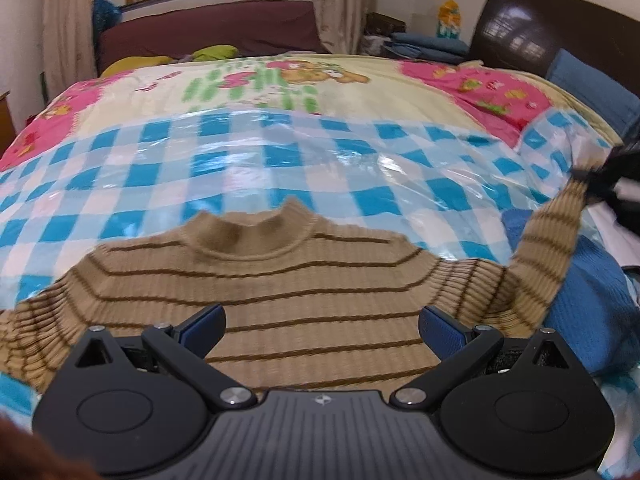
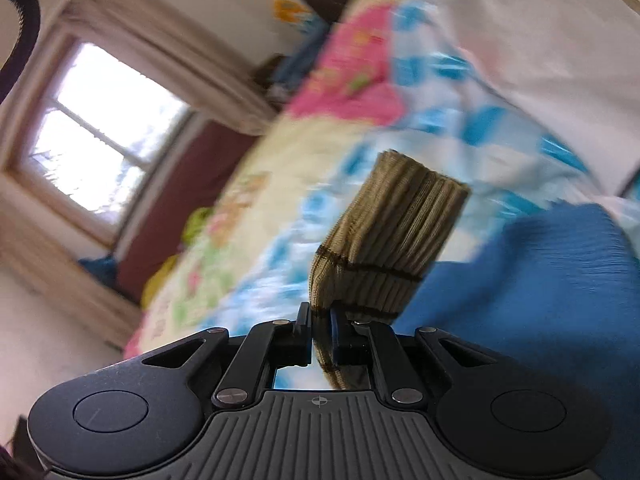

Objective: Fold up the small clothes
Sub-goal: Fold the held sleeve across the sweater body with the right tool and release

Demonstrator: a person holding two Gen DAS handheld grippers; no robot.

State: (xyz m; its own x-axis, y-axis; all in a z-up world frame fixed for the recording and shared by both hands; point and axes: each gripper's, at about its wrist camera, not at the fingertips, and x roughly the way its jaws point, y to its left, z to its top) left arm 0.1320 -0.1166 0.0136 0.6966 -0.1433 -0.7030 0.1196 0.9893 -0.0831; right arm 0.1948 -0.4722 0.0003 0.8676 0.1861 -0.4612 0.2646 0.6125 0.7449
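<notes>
Your tan ribbed sweater (image 1: 304, 300) with thin brown stripes lies flat, front up, mock collar pointing away toward the checked plastic sheet (image 1: 248, 152) it rests on. Body spread, one sleeve trailing off at left. The other sleeve (image 2: 384, 240) is lifted off the sheet, stretched up to the right, cuff end pinched and raised.

Tan sweater (image 1: 280, 292) with brown stripes, blue-white checked sheet (image 1: 240, 168), blue cloth (image 2: 540, 300)
</notes>
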